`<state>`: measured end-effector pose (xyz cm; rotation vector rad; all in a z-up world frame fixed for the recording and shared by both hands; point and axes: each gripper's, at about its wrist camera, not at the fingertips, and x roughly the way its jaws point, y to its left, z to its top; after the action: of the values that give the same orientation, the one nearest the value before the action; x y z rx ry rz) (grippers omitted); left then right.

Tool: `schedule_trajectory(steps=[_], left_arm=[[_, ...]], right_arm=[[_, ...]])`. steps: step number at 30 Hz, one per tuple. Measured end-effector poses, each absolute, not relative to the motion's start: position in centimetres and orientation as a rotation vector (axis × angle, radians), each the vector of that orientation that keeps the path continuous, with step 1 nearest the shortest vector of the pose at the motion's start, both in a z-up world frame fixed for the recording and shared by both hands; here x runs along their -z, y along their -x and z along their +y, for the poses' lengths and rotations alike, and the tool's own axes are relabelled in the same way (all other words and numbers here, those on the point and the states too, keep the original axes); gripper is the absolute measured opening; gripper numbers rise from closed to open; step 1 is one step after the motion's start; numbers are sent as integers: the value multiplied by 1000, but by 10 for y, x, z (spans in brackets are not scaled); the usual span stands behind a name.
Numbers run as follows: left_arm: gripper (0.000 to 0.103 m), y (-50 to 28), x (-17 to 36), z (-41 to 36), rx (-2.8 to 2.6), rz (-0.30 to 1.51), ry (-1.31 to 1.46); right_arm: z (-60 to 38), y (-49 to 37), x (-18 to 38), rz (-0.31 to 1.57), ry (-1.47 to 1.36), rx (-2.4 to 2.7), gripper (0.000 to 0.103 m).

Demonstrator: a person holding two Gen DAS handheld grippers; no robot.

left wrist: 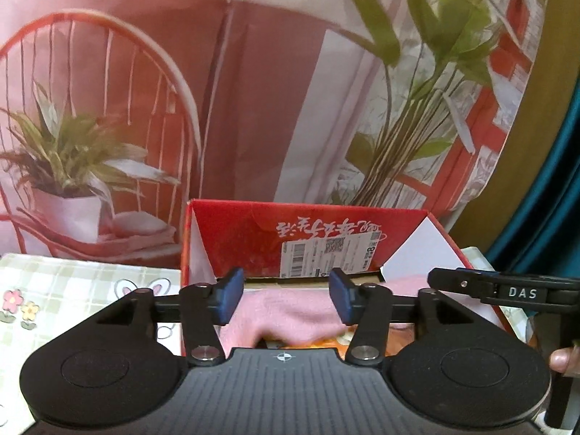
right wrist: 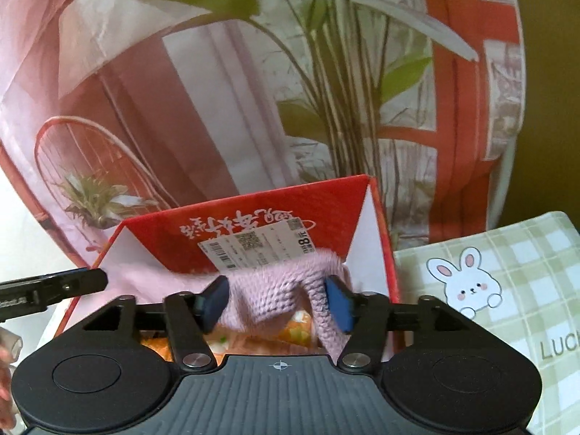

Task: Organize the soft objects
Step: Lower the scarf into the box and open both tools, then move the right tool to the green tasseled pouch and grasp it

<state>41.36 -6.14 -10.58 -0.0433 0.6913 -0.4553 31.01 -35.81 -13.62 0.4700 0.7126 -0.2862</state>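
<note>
A red cardboard box (left wrist: 232, 232) stands open in front of me, with a white shipping label on its back wall. A pink knitted cloth (left wrist: 290, 311) lies inside it, over orange printed packaging. My left gripper (left wrist: 286, 301) hangs open over the box's near edge, its blue pads wide apart above the cloth and not touching it. My right gripper (right wrist: 276, 303) is open too. The pink knit (right wrist: 275, 290) sags loose and blurred between its pads, and one strip hangs down beside the right pad. A black finger (left wrist: 471, 284) of the right gripper reaches in over the box's right side.
A green plaid tablecloth with a rabbit print (right wrist: 471, 282) lies under and around the box (right wrist: 174, 232). Close behind the box hangs a printed backdrop (left wrist: 253, 108) with a red chair and plants. A teal curtain (left wrist: 543, 181) is at the far right. A thumb (left wrist: 562, 359) shows at the edge.
</note>
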Motion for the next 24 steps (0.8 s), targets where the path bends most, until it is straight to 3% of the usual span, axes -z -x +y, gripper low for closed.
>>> schedule_trajectory(steps=[6,8,13,15,24], left_arm=[[60,-378,84,-49,442,646,11],[67,-365,78,-43,426,638,3],[81,-321,61,-26,387,592,-34],[87,-303,59,-20,382,581,-35],[90,-222,77,-11,404,603,-83]], right_arm=[[-345,-289,114,690,-412,288,73],[-336,-279,105,680,-368,283,85],[-308,-251,87,660,-261,263,102],[-295,-236,81,631,-239,253,103],[-240,-171,84,621,-185,216,103]])
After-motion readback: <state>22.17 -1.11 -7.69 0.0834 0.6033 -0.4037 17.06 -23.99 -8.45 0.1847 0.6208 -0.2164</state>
